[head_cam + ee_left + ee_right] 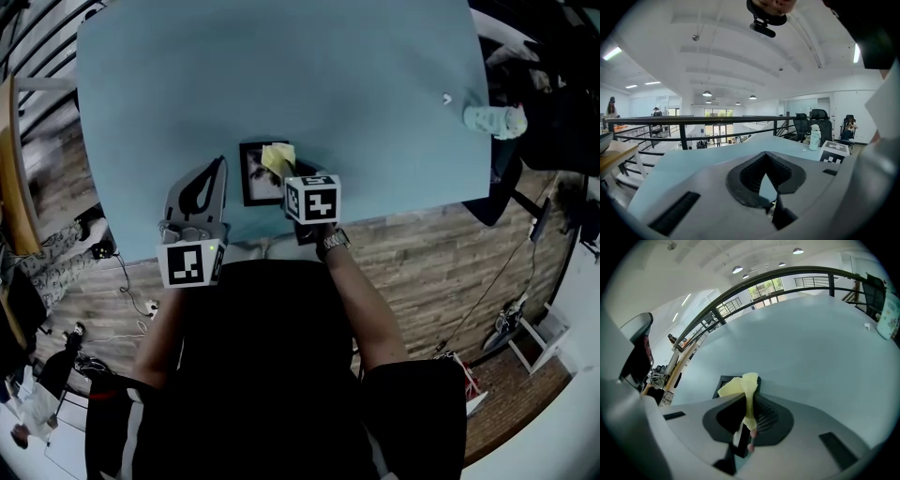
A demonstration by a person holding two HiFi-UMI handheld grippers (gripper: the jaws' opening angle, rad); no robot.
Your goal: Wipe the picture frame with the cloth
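A pale bottle (494, 120) stands on the blue table (281, 75) near its right edge.

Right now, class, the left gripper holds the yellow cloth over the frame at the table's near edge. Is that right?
Not quite: it is the right gripper, not the left, that holds the yellow cloth over the frame at the table's near edge. The right gripper view shows its jaws shut on the cloth. The left gripper holds nothing.

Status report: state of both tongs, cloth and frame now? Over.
Right tongs shut on yellow cloth, above picture frame. Left tongs shut, empty, beside frame. Bottle far off, no obstruction.
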